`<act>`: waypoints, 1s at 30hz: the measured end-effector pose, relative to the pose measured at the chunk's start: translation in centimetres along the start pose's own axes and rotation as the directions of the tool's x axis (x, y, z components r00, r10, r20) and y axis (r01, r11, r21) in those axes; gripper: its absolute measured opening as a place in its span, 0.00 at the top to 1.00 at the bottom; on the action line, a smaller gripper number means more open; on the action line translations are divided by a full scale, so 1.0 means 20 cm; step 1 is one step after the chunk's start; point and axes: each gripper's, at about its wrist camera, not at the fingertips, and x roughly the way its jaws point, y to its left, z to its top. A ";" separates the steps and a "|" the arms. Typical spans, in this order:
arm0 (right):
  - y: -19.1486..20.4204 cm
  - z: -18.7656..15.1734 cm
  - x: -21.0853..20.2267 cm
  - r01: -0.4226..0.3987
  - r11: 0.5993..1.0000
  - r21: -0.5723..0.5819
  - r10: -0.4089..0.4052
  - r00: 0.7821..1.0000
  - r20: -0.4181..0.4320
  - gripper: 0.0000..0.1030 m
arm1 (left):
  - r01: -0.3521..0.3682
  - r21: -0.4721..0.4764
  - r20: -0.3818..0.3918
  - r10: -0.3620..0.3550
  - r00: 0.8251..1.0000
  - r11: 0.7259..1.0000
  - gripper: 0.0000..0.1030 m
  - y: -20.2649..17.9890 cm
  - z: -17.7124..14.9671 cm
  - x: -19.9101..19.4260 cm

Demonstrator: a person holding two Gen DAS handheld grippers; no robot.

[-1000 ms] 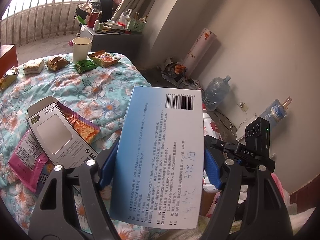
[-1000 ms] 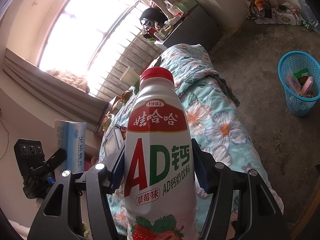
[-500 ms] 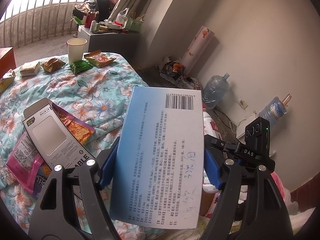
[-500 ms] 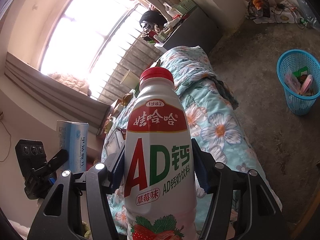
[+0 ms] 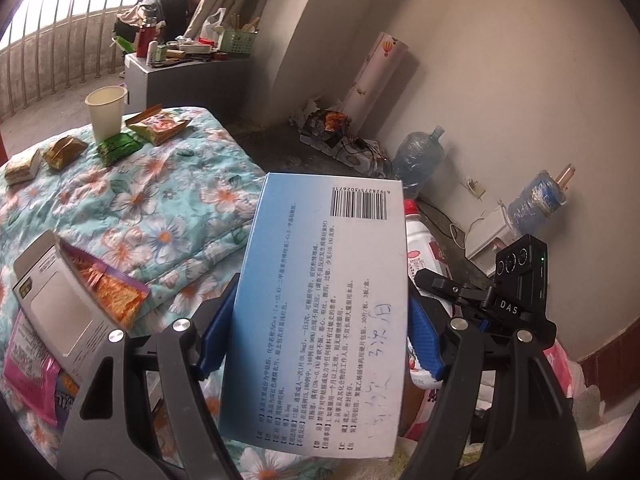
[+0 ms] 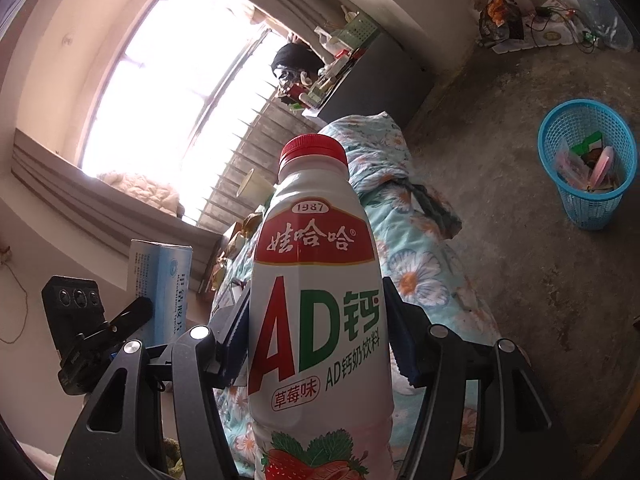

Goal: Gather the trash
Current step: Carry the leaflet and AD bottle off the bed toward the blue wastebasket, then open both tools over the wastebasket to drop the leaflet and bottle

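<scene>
Between the blue pads of the left gripper sits a flat blue and white box, squeezed tight on both sides. It stands up with its bar code at the top. The grip looks the same as a second ago.

Right beside it, the right gripper squeezes a white drink bottle with a red cap. The bottle stands up straight, and it too is held just as before. From the right camera the box shows at the left, next to the other gripper's black camera block.

Just past the left gripper lies the flowery quilt. On it, down at the left, are a white open carton, an orange snack bag and a pink wrapper. These have slid lower and more to the left in the picture than a second ago, so the left gripper has moved a little.

Farther along the quilt stands a paper cup with small snack packs near it.

On the floor, well away from the bed, is a blue basket with some trash already in it. It sits a bit higher in the right camera's picture than before.

Far back, a grey cabinet full of clutter stands by the bright window. Two big water jugs rest by the wall.
</scene>
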 end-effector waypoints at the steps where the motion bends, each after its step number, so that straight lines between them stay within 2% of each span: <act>1: -0.03 0.02 -0.03 0.008 1.000 0.014 -0.008 1.000 0.016 0.43 | 0.018 0.009 -0.014 -0.018 1.000 1.000 0.32 -0.03 0.03 0.05; 5: -0.20 0.09 -0.17 0.053 0.995 0.084 -0.061 0.993 0.097 0.43 | 0.080 0.082 -0.079 -0.074 0.994 0.993 0.32 -0.20 0.18 0.30; 7: -0.32 0.15 -0.25 0.086 0.986 0.140 -0.106 0.984 0.142 0.43 | 0.125 0.125 -0.137 -0.107 0.985 0.984 0.32 -0.32 0.27 0.48; 10: -0.53 0.23 -0.34 0.134 0.965 0.224 -0.178 0.966 0.189 0.43 | 0.177 0.169 -0.242 -0.133 0.961 0.970 0.32 -0.48 0.39 0.80; 14: -0.84 0.36 -0.37 0.192 0.924 0.331 -0.267 0.943 0.198 0.43 | 0.190 0.219 -0.359 -0.102 0.928 0.957 0.32 -0.65 0.49 1.26; 18: -1.15 0.48 -0.29 0.202 0.885 0.420 -0.294 0.941 0.167 0.43 | 0.178 0.244 -0.447 -0.052 0.893 0.953 0.32 -0.76 0.54 1.71; 23: -1.47 0.69 -0.10 0.234 0.828 0.509 -0.336 0.935 0.118 0.43 | 0.118 0.287 -0.489 0.039 0.871 0.951 0.31 -0.83 0.60 2.19; 24: -1.55 0.73 -0.06 0.243 0.812 0.531 -0.349 0.931 0.107 0.42 | 0.108 0.269 -0.497 0.042 0.866 0.957 0.25 -0.83 0.61 2.27; 25: -1.63 0.78 -0.02 0.250 0.794 0.554 -0.358 0.929 0.095 0.42 | 0.096 0.245 -0.503 0.042 0.863 0.965 0.20 -0.83 0.62 2.35; 27: -1.78 0.83 0.04 0.275 0.758 0.592 -0.383 0.922 0.063 0.31 | 0.072 0.196 -0.504 0.038 0.863 0.978 0.18 -0.82 0.63 2.49; 30: -1.95 0.83 0.07 0.284 0.699 0.656 -0.409 0.911 0.041 0.31 | 0.056 0.137 -0.485 0.017 0.875 0.989 0.18 -0.84 0.63 2.61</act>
